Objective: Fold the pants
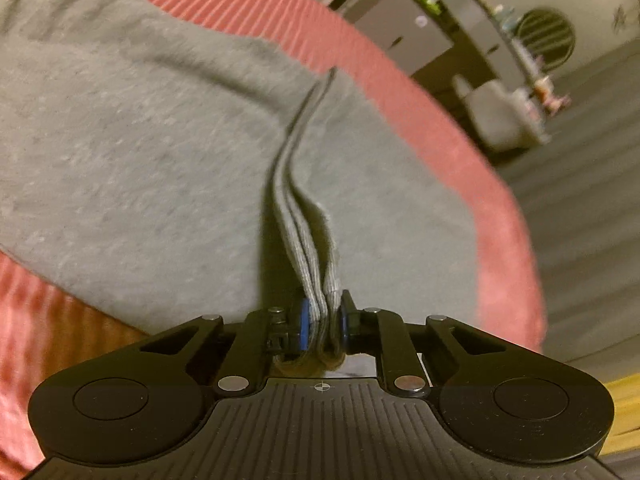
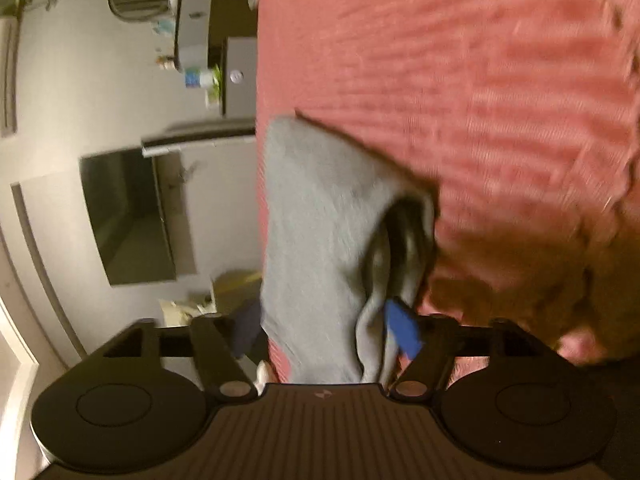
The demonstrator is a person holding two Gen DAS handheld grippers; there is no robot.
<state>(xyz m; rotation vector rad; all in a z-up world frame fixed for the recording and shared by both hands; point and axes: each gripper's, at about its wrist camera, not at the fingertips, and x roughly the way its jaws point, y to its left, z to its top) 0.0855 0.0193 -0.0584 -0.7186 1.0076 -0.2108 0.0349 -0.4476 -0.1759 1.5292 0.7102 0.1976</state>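
Where the left gripper [image 1: 323, 322] closes its blue-padded fingers [image 1: 305, 322], it pinches several stacked ribbed bands of the gray pants [image 1: 132, 152], the layers squeezed tight between the jaws. From that pinch the ribbed edge runs straight away from the camera as a raised ridge, and the soft, heathered knit spreads broadly to the left and more narrowly to the right. The pants lie on a red bedspread [image 1: 420, 120] with fine corded ridges, whose rounded edge curves along the right side.

In the right wrist view the pants [image 2: 316, 220] stretch lengthwise away from the camera, along the left edge of the bedspread [image 2: 480, 80]. The right gripper [image 2: 328, 330] stands with its jaws wide apart. Gray cloth drapes between the fingers and a curled fold lies against the blue pad [image 2: 404, 330] of the right-hand finger, but the picture is blurred and the fingers do not seem to clamp anything. Beside that fold the fabric gapes into a dark, rounded opening.

Beyond the bed stand a blurred gray cabinet [image 1: 404, 36] and a round slatted wall piece [image 1: 546, 36].
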